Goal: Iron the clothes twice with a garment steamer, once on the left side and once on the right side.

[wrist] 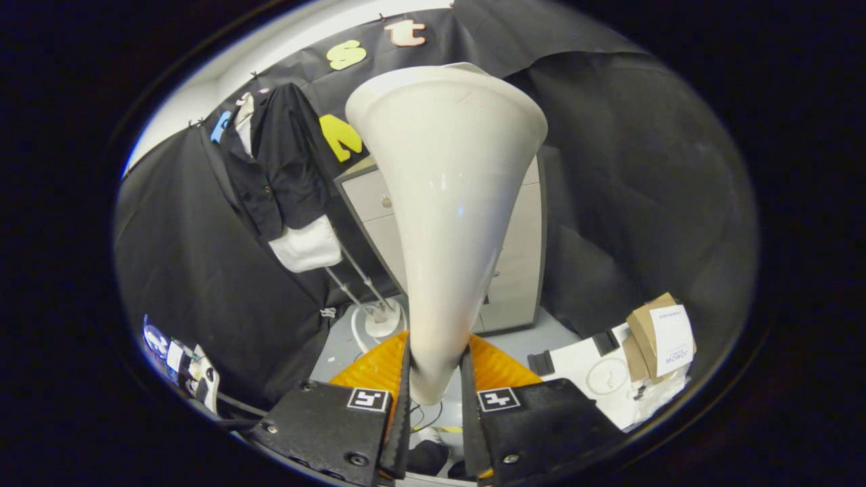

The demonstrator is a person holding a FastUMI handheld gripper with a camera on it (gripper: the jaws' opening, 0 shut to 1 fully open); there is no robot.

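A: Gripper view, entry one. What is the gripper (436,379) doing?

B: Its two fingers are closed on the narrow handle end of the white steamer head (446,203). Both fingers press against it, one on each side. The head widens like a funnel as it rises away from the fingers, with its broad flat mouth at the far end.

A: Where are the clothes?

B: A black jacket (277,162) over a white shirt (306,245) hangs on a stand, up and to the left of the steamer head, against the black cloth wall. The steamer mouth is well apart from the garment and is not touching it.

A: What holds the garment up?

B: Thin metal poles (358,284) slope down from under the shirt to a white round base (380,322) on the floor, just ahead of the left finger.

A: Other items?

B: A grey cabinet (521,257) stands directly behind the steamer head. To the right, a brown cardboard box (646,335) with a white label sits on white packaging (588,368).
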